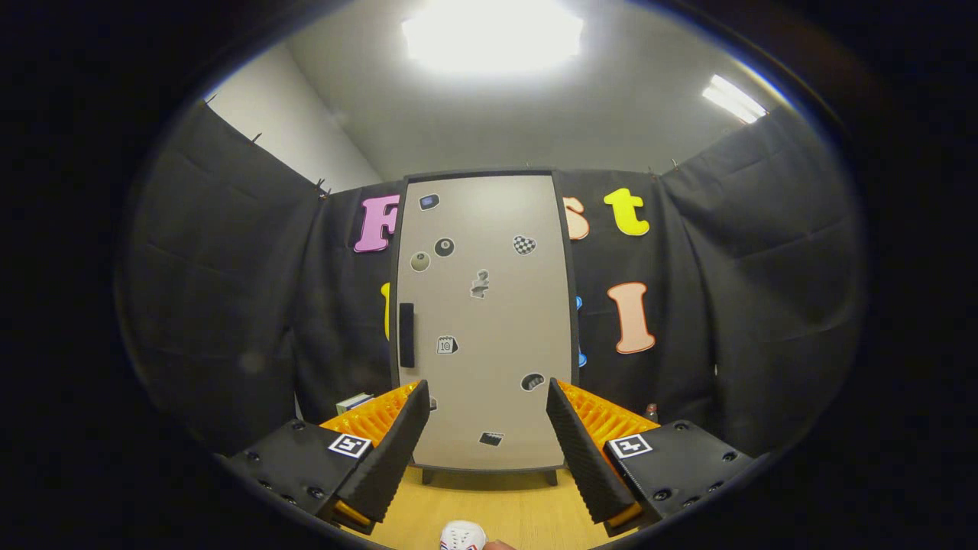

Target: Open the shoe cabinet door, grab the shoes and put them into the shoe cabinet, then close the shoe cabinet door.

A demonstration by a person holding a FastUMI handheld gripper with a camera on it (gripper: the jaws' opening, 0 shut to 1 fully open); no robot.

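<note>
My fingers [485, 405] wide open, holding nothing; shoe cabinet [484, 321] door shut, far on table [489, 504], handle [406, 334] left.

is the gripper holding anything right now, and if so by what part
Nothing is held. The gripper is open, its fingers apart with only air between them, and the closed shoe cabinet door stands beyond them.

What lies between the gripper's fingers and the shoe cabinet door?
In the gripper view, nothing lies there but bare wooden table. The gripper is open, with nothing between its fingers, and the closed shoe cabinet door stands beyond them.
</note>
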